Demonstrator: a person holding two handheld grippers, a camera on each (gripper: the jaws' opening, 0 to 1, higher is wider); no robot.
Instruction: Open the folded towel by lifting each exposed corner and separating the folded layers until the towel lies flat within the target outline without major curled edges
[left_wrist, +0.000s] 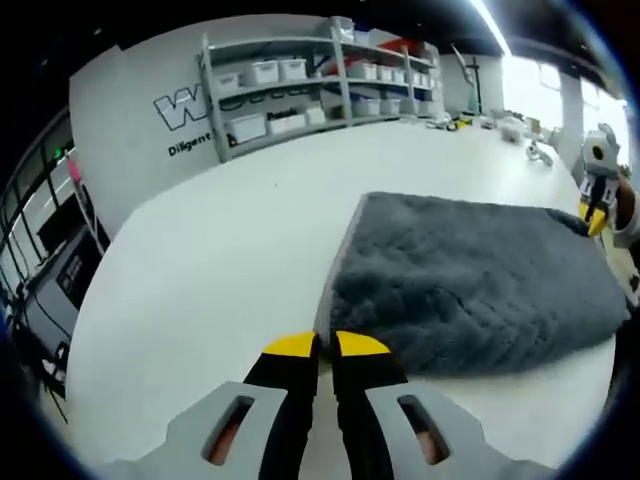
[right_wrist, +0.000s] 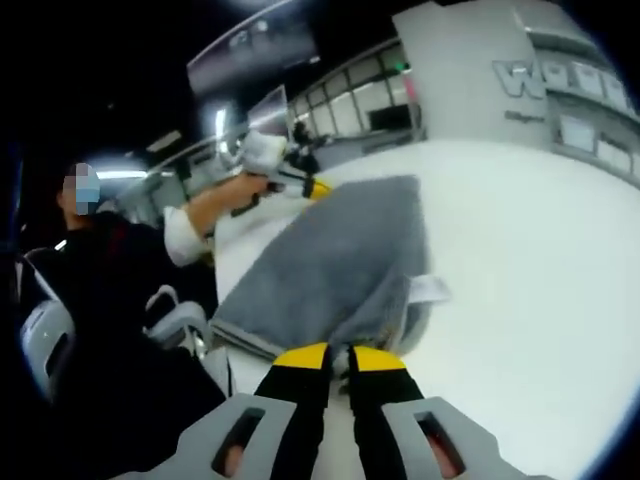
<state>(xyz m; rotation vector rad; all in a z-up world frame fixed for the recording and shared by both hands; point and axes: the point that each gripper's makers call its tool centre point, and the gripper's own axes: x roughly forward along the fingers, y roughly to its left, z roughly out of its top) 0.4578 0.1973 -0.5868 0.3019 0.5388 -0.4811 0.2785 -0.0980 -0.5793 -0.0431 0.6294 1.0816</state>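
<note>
Setting: lab or workshop room. Large white desk (left_wrist: 230, 260); metal shelving rack (left_wrist: 320, 85) with white storage bins (left_wrist: 265, 72) along a white wall carrying a printed logo (left_wrist: 180, 108). Ceiling strip light (left_wrist: 492, 22); glazed partitions (right_wrist: 350, 108).

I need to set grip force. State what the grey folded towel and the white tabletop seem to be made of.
Grey folded towel: soft plush fabric, probably microfibre or terry; matte, fuzzy pile with a faint quilted pattern, draping limply at the right gripper. White tabletop: hard, smooth board, perhaps laminate; even, faintly glossy surface.
</note>
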